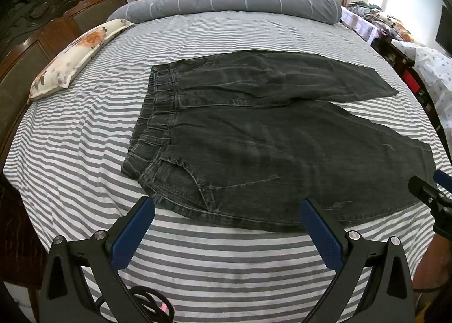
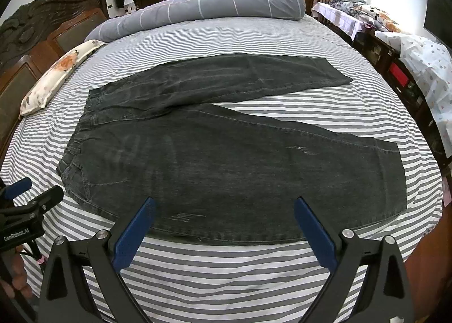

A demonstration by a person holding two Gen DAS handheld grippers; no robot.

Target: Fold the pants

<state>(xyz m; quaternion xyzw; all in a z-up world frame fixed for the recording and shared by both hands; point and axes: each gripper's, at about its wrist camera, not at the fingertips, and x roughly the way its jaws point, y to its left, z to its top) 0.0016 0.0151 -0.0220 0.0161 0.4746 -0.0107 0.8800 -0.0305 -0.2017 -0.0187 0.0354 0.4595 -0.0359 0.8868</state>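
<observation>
Left tool (image 1: 226,211) spread wide, holding nothing, just short of the near hem; right tool (image 2: 224,210) the same; pants (image 1: 254,136) lie flat on the bed (image 1: 84,131) right ahead of both, legs splayed. Looks like nothing's folded yet; next move probably needs grabbing the near leg's edge. No containers anywhere.

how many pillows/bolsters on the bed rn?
2. A flat floral-print pillow lies along the bed's left edge by the carved wooden headboard. A long grey checked bolster roll lies across the far side, beyond the dark denim pants. More could be hidden out of frame.
</observation>
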